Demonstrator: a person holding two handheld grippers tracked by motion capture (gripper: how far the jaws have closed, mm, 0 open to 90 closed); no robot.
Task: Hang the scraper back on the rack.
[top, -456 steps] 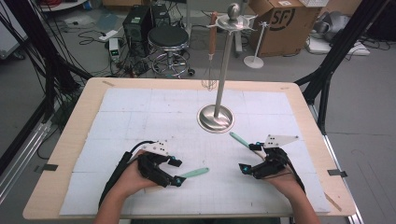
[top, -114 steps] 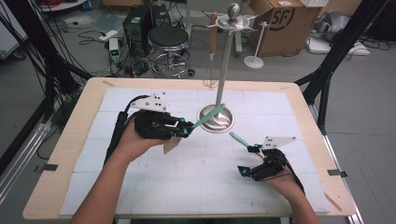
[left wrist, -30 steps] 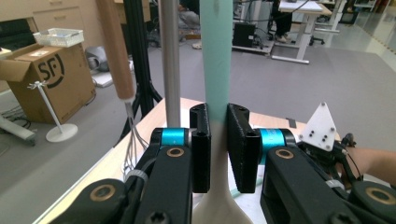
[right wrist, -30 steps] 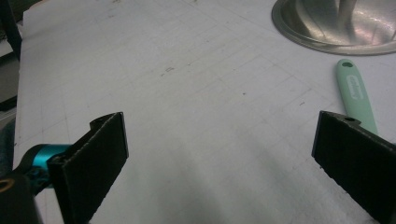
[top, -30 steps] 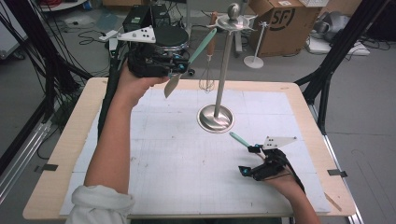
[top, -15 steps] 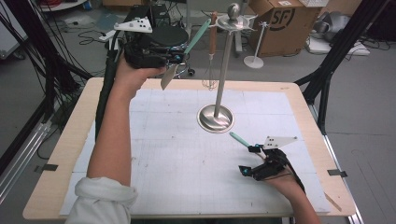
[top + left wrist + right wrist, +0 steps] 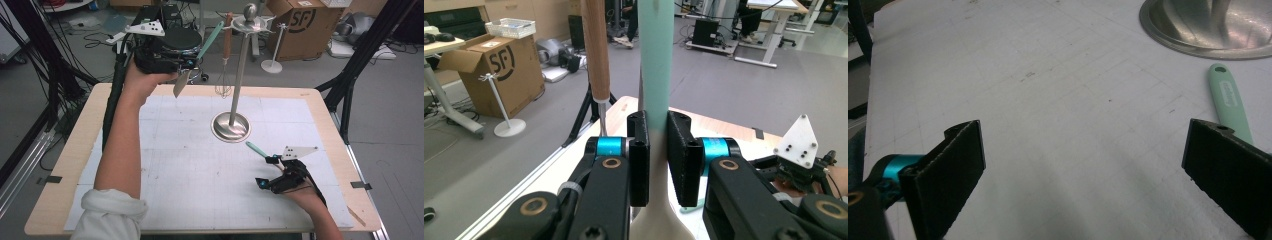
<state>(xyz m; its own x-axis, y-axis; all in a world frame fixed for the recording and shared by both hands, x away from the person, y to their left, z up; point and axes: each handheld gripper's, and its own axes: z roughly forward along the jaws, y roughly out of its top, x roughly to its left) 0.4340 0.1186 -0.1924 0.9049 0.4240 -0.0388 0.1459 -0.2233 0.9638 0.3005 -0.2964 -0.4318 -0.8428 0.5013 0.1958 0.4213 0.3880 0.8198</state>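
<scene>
My left gripper (image 7: 186, 64) is raised at the far left of the table, level with the top of the metal stand (image 7: 239, 75), and is shut on a spatula. The spatula's teal handle (image 7: 210, 41) slants up toward the stand's top arms, and its pale blade (image 7: 181, 84) hangs below the jaws. In the left gripper view the handle (image 7: 655, 60) is pinched between both pads of the gripper (image 7: 658, 150), beside a whisk's wooden handle (image 7: 596, 50). My right gripper (image 7: 265, 171) rests on the table, open, with a second teal-handled utensil (image 7: 256, 149) just beyond one jaw.
The whisk (image 7: 226, 55) hangs from the stand's arm. The stand's round base (image 7: 231, 127) sits mid-table; its rim (image 7: 1208, 30) lies ahead of my right gripper (image 7: 1083, 140), with the teal handle (image 7: 1229, 100) beside the right-hand jaw. A white mat (image 7: 190, 170) covers the table.
Since the earliest frames the left gripper has lifted the spatula from the table to the stand's top. Over the last second it shifted only slightly. The right gripper stayed put.
</scene>
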